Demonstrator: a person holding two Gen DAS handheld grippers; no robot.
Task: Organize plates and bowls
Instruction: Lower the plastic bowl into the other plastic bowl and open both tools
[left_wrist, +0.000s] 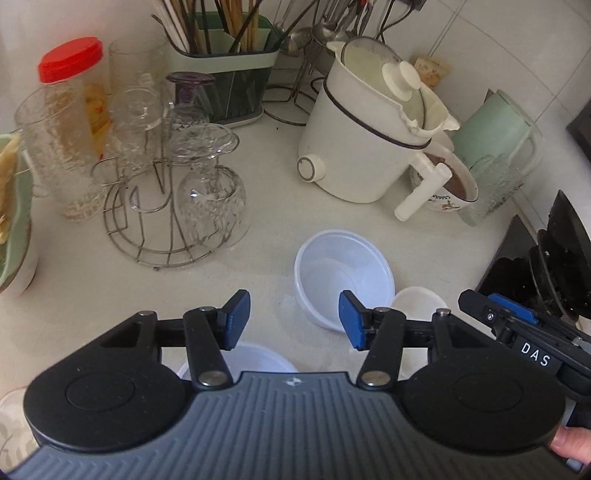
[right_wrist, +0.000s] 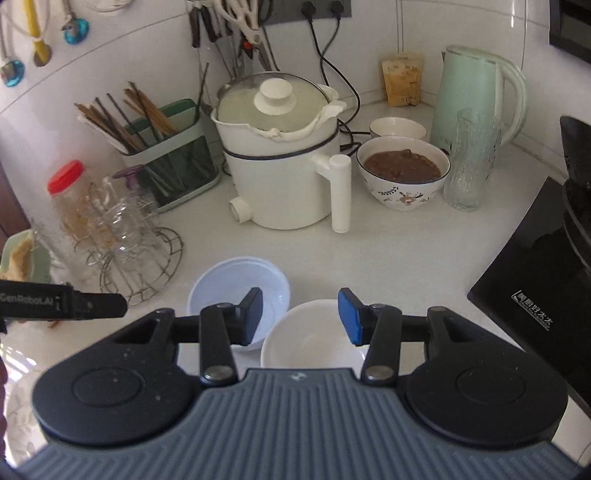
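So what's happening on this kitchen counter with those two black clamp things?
A person holds a gripper in each hand above the counter, tidying bowls. The left gripper and right gripper both have open, empty jaws. A translucent bowl and a white bowl sit side by side, not yet picked up.

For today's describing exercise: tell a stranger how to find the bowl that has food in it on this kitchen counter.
Start at the white electric cooking pot with the knobbed lid in the counter's back corner. Just to the right of its long white handle, in front of the mint-green kettle, stands the floral-patterned bowl. Unlike the empty white bowls nearby, it has a dark rim, painted flowers on its side and a brown filling.
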